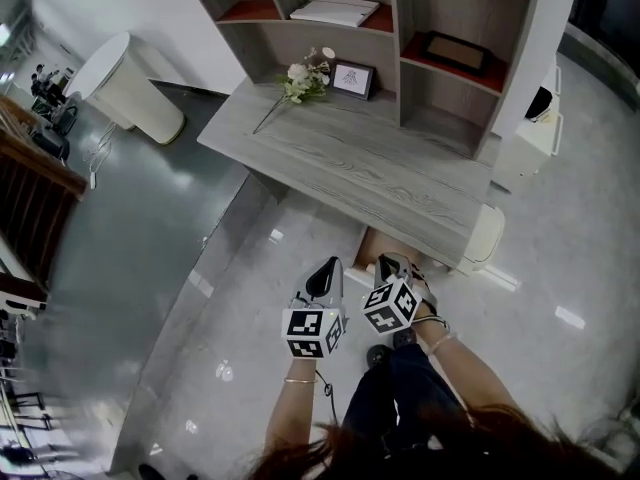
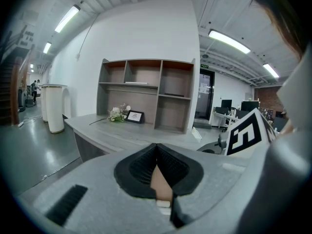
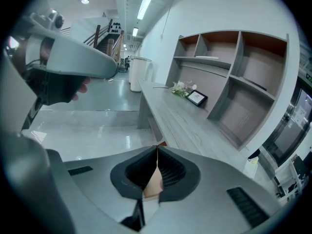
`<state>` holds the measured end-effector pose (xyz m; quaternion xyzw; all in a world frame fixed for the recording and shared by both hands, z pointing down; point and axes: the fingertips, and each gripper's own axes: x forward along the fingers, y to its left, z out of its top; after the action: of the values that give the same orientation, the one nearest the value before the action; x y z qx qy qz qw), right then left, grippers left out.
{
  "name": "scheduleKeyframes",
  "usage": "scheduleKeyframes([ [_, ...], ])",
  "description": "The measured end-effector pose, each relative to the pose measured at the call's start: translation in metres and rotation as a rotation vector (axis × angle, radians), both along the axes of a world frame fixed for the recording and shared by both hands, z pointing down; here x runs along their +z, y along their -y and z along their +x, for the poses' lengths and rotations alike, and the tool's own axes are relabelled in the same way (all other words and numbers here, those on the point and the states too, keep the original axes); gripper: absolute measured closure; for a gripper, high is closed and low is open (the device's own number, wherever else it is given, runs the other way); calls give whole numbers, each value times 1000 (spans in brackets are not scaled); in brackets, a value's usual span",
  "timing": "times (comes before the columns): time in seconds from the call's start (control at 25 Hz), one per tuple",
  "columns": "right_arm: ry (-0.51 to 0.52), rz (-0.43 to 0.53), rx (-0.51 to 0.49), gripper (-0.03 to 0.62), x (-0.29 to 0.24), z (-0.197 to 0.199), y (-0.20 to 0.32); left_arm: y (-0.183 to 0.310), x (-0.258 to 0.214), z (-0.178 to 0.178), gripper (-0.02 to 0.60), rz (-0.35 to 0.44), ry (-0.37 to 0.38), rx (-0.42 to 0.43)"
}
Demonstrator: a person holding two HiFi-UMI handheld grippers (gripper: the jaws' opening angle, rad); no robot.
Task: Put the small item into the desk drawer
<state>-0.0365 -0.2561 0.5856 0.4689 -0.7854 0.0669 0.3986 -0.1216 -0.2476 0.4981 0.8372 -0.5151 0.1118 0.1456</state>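
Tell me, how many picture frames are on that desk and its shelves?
2. One small frame stands on the desk beside the flowers; a darker frame lies flat in the shelf compartment to its right. More could be hidden in compartments cut off above.

An open-plan office, seen from its front desk.
A long grey wood-grain desk [image 1: 380, 168] carries a grey open shelf unit [image 1: 395, 28], a small black-framed picture [image 1: 353, 78] and a bunch of white flowers [image 1: 300, 80]. Beyond the desk, dark monitors [image 2: 225, 103] sit under ceiling strip lights [image 2: 229, 41]. A polished grey floor [image 1: 150, 258] surrounds it.
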Motion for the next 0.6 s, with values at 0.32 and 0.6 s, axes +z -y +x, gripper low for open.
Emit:
scheduleKeyframes([
  [0.32,27,59,35,591,-50,8,-5,-5,-43,5,566,18,-3,-20],
  [0.6,71,158,50,591,-108,14,-10,-14,-87,10,566,73,15,-17],
])
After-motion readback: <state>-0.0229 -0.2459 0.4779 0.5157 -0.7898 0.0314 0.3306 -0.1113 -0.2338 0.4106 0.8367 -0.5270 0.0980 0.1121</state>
